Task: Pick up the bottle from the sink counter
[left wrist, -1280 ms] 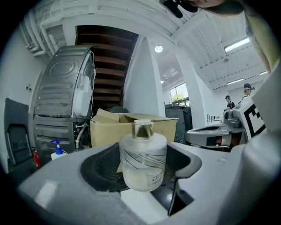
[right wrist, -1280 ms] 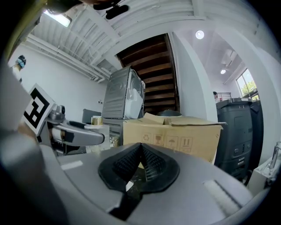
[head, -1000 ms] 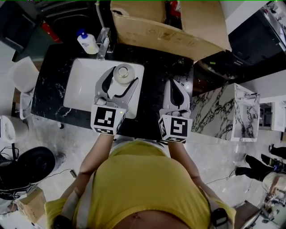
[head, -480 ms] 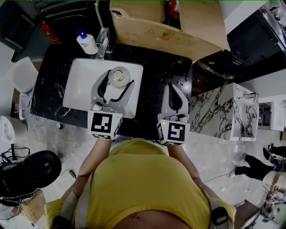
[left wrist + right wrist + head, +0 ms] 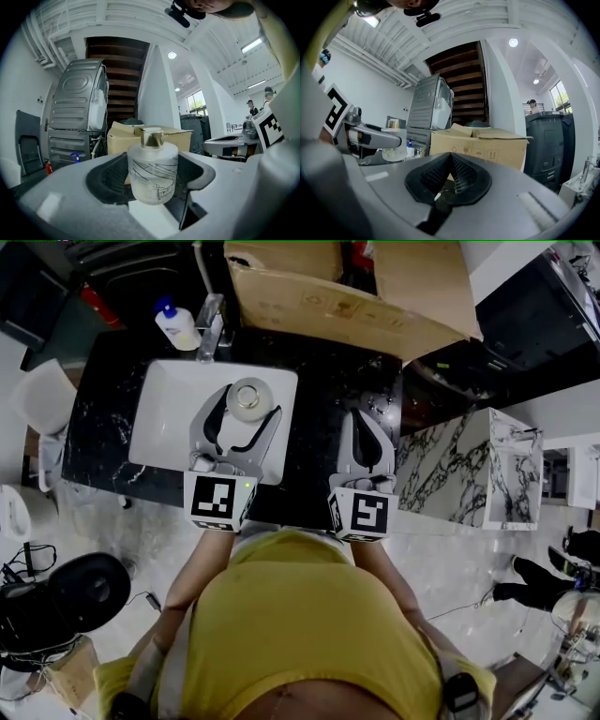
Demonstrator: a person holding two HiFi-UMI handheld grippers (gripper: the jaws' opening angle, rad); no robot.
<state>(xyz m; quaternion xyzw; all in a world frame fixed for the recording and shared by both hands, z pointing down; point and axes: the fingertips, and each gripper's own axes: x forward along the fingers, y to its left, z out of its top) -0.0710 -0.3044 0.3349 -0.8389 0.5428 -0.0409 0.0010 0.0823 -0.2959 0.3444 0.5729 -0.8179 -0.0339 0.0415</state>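
The bottle point(image 5: 153, 171) – a squat frosted-glass one with a gold cap and a line drawing on its side – stands upright between the jaws of the left gripper point(image 5: 248, 405). The jaws are partly open, closed in only as far as the bottle's width, and their dark ribbed pads press on its two sides. From the head view the bottle sits over the far right part of the white sink point(image 5: 167, 423), which is set into the black marbled counter point(image 5: 323, 395).

The right gripper point(image 5: 362, 418) hangs over the counter just right of the sink – its jaws pressed together, nothing between them.

At the back edge of the sink stands the faucet point(image 5: 210, 326), and just left of it a small white soap bottle point(image 5: 176, 324) with a blue pump. Behind the counter lies a large cardboard box point(image 5: 356, 292). The person holding both grippers wears a yellow shirt point(image 5: 300, 624).
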